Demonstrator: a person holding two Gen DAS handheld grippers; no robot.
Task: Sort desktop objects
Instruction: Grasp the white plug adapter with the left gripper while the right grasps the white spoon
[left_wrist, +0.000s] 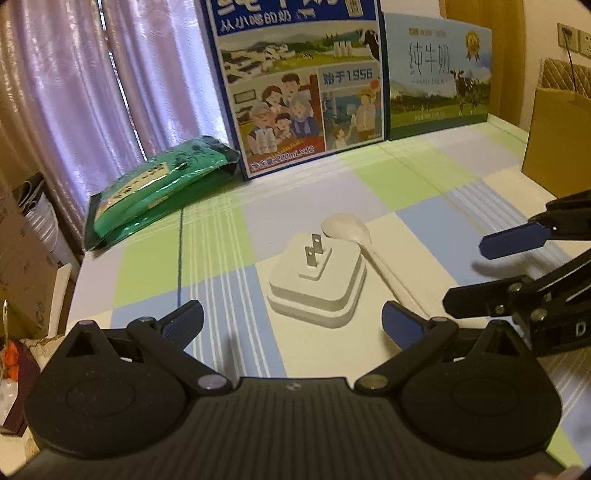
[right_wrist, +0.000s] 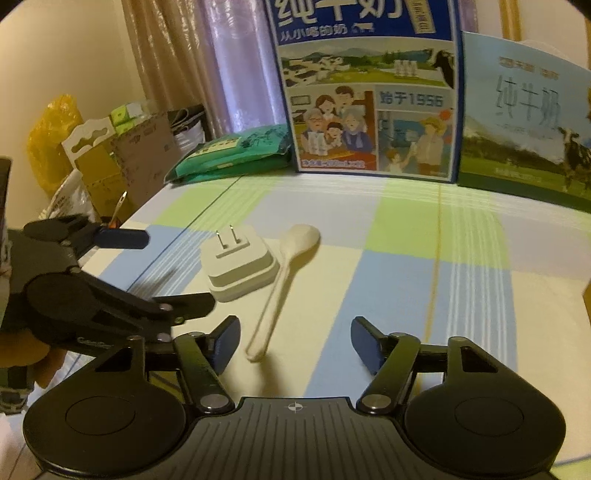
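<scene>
Left wrist view puts the white plug adapter (left_wrist: 317, 282) at our twelve o'clock, lying on its back with both prongs pointing up, on the checked cloth of the bench (left_wrist: 443, 177). A white plastic spoon (left_wrist: 364, 246) lies against the adapter's right side, bowl toward one o'clock and handle running down toward four o'clock, so the two pieces touch and will likely need separating. Our left gripper (left_wrist: 291, 321) hovers just short of the adapter with its jaws spread wide and nothing between them, wide enough, we judge, to straddle the adapter's body. Our right gripper (left_wrist: 484, 273) enters at three o'clock, jaws also parted and empty, fingertips close to the spoon handle.

From the right wrist view, the spoon's handle end points almost at our right gripper (right_wrist: 295, 341), sitting near eleven o'clock between the open jaws, which suits a pinch on the thin handle. The adapter (right_wrist: 240, 266) sits just beyond at eleven o'clock, with the left gripper (right_wrist: 162, 273) beside it at nine.

Two milk cartons (left_wrist: 303, 81) stand at the back edge, and a green packet (left_wrist: 159, 188) lies at ten o'clock; sorting has not yet begun, we judge.
</scene>
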